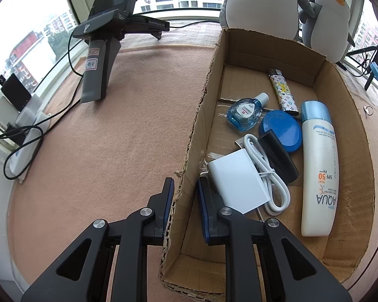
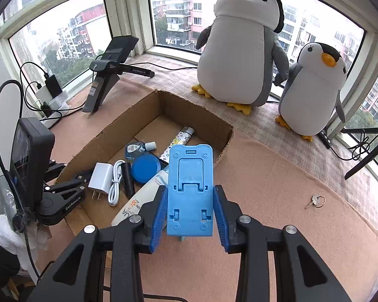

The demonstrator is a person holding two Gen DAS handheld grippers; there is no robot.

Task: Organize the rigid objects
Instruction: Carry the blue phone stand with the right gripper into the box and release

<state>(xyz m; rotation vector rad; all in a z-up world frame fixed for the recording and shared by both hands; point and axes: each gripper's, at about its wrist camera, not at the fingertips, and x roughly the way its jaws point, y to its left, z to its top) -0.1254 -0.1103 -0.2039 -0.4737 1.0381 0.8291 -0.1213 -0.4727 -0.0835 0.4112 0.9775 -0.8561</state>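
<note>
An open cardboard box point(image 1: 345, 136) lies on the peach cloth. Inside it are a white sunscreen bottle point(image 1: 317, 171), a blue round tin point(image 1: 282, 128), a blue eye-drop bottle point(image 1: 244, 112), a patterned lighter point(image 1: 284, 93), a white charger point(image 1: 237, 183) with its cable, and a black stick point(image 1: 279, 158). My left gripper point(image 1: 186, 196) is shut on the box's left wall, one finger on each side of it. My right gripper point(image 2: 191, 193) is shut on a blue plastic phone stand point(image 2: 190, 183), held above the box's near right edge point(image 2: 224, 148).
Two penguin plush toys point(image 2: 242, 50) point(image 2: 315, 88) stand at the window behind the box. A spare gripper on its stand point(image 2: 105, 80) and a power strip with chargers point(image 2: 50, 95) sit at the left. A small key ring point(image 2: 315, 201) lies on the cloth to the right.
</note>
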